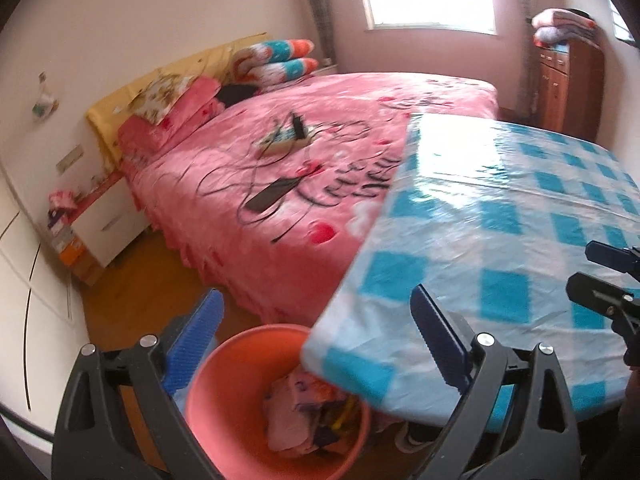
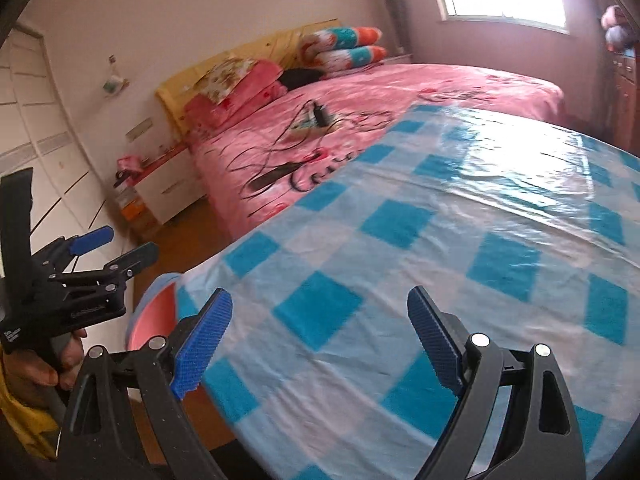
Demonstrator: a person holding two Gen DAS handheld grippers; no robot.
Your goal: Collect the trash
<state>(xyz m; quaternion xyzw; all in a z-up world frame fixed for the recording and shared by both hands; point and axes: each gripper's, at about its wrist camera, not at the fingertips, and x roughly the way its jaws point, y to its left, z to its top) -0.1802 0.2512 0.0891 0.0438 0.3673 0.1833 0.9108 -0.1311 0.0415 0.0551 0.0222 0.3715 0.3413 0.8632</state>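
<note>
Two claws are hovering over a bedroom tabletop as a trash pickup appears to be nearing its end. The left claw [image 1: 316, 336] is standing spread wide with nothing between its blue pads, directly above an orange-pink bucket [image 1: 224, 404] on the floor at the view's 6 o'clock, tucked partly under the tabletop's [image 1: 500, 216] edge. Inside the bucket, crumpled wrappers and paper scraps [image 1: 296, 412] are lying in a loose heap, too jumbled to count; they are looking light, soft and crushable, so a pinch on a raised fold should be lifting them, while glossy film may be slipping. The bucket itself seems a stiff, light plastic, best taken by its rim. At 3 o'clock, the right claw [image 2: 320, 336] is also standing spread and empty over the blue-checked plastic cover, where no trash is showing. Counted: one bucket, one tabletop, two claws. Beyond, at 12 o'clock, a pink bed [image 1: 288, 152] is carrying a power strip [image 1: 280, 140] and cables.
</note>
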